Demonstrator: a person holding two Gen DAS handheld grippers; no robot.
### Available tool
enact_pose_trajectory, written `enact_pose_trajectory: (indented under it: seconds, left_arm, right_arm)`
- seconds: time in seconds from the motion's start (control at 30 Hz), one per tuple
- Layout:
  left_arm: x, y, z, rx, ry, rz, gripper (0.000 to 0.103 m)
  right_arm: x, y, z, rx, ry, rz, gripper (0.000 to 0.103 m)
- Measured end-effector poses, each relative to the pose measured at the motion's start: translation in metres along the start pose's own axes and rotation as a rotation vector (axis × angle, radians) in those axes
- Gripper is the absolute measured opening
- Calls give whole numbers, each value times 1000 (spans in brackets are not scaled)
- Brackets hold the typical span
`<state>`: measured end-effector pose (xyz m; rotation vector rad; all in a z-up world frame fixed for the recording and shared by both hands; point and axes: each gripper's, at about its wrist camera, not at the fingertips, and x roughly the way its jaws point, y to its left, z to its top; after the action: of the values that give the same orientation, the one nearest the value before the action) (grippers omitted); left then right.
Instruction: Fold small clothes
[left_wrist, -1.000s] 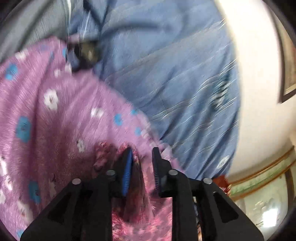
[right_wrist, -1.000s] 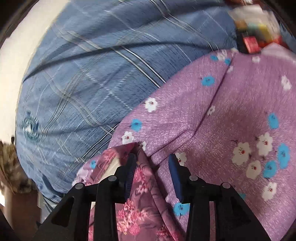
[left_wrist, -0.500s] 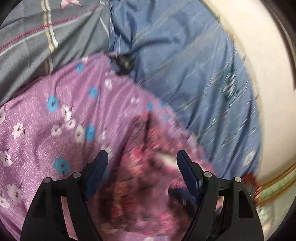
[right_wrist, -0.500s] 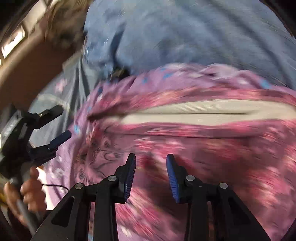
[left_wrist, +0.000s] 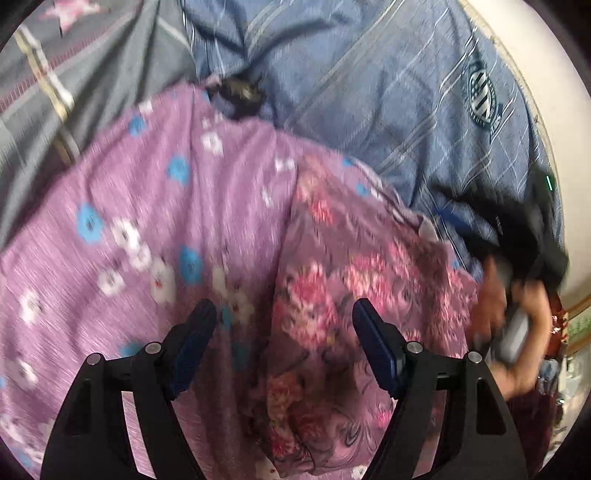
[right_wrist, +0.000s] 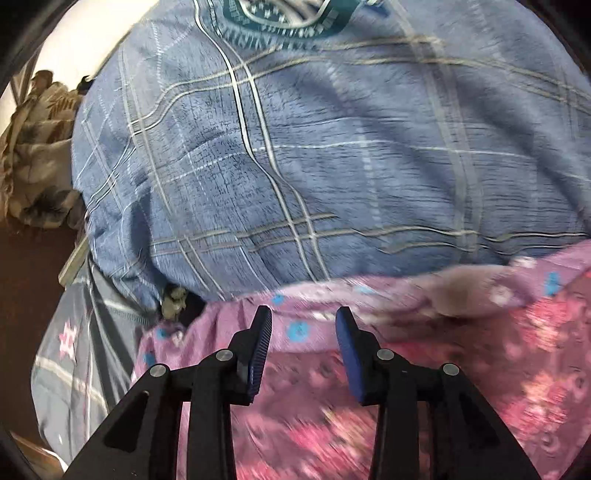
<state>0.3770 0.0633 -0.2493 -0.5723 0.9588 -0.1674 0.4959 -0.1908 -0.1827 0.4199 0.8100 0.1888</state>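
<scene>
The small pink floral garment (left_wrist: 351, 295) lies crumpled on a purple flowered blanket (left_wrist: 129, 221). My left gripper (left_wrist: 284, 317) hovers just above its left edge, open wide, with nothing pinched. A person's hand (left_wrist: 517, 306) at the right edge holds the other tool, which is blurred. In the right wrist view my right gripper (right_wrist: 304, 325) stands over the blanket's (right_wrist: 173, 336) far rim; its jaws are opening a little with nothing between them. The garment (right_wrist: 480, 369) lies below and to its right, blurred.
A blue plaid quilt (left_wrist: 369, 92) (right_wrist: 295, 166) bulges behind the blanket. A grey sheet with a pink star (left_wrist: 92, 74) (right_wrist: 74, 350) lies to the left. A small dark object (left_wrist: 240, 96) sits where they meet. Patterned cloth (right_wrist: 33, 147) is beyond the bed.
My left gripper opened wide and let go of the pink garment, which now lies on the blanket. My right gripper swung across the garment to the blanket's far edge.
</scene>
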Motion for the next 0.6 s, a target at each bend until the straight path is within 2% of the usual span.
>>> enact_pose_trajectory:
  seconds: [0.07, 0.23, 0.3, 0.37, 0.4, 0.43, 0.5, 0.53, 0.6]
  left_arm:
    - [2, -7, 3, 32, -1, 10, 76]
    - [30, -33, -22, 185, 111, 118, 76]
    - [31, -37, -28, 216, 99, 150, 77]
    - [28, -40, -32, 259, 81, 176, 77]
    - [27, -41, -34, 282, 78, 190, 77]
    - [30, -40, -36, 307, 82, 205, 79]
    - [37, -36, -40, 334, 95, 218, 80]
    - [35, -35, -45, 366, 86, 232, 82]
    - [31, -33, -50, 394, 92, 245, 83]
  right_arm:
    - [-21, -17, -17, -7, 28, -18, 38]
    - [-96, -72, -73, -5, 17, -111, 39]
    - [-118, -97, -99, 1, 28, -154, 39]
    - [-129, -125, -128, 17, 85, -213, 38]
    - [-127, -143, -148, 48, 149, -252, 38]
    - [-123, -148, -160, 67, 180, -238, 37]
    - [-138, -153, -180, 23, 131, -204, 36]
    - [-144, -151, -188, -9, 147, -228, 36]
    - [-152, -149, -191, 6, 164, -234, 36]
